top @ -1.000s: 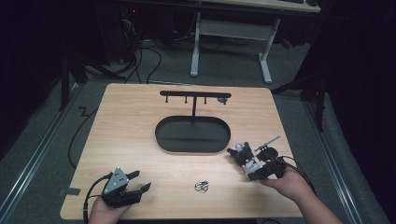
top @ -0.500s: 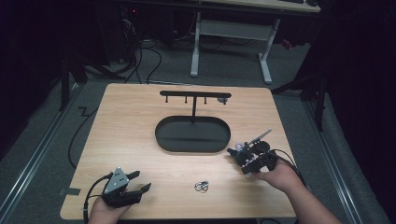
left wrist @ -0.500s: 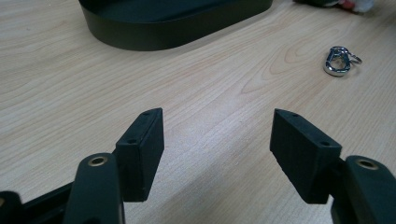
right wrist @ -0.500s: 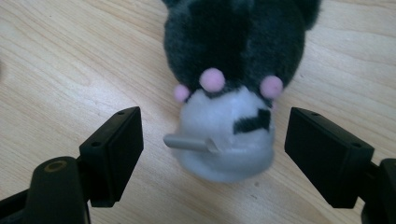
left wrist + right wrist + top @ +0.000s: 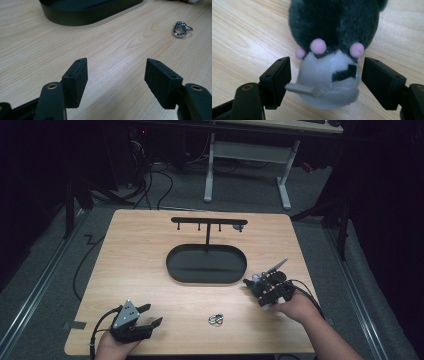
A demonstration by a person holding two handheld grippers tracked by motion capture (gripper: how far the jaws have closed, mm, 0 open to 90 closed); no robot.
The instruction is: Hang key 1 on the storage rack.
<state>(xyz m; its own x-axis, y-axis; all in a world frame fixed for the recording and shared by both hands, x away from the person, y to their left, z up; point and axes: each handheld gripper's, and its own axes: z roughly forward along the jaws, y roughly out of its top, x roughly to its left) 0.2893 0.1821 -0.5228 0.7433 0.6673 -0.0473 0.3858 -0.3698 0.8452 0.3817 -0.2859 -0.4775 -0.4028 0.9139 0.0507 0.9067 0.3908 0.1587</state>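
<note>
A dark grey plush toy with pink pom-poms and a pale grey front lies on the wooden table, just right of the black oval tray. My right gripper straddles its pale end. Its jaws have just been closing with the toy between them, and a thin gap remains at each pad. In the high view that gripper sits by the tray's right end. My left gripper rests open and empty at the near left corner. A small silver key clasp lies between the two hands and appears ahead of the left gripper.
A black T-shaped stand with small hooks rises from the tray's far side. The tray's wall lies ahead of the left gripper, with the clasp to its right. A cable trails off the table's left edge.
The right hand has shifted slightly left and lower over the plush toy. The left hand and gripper have stayed put.
</note>
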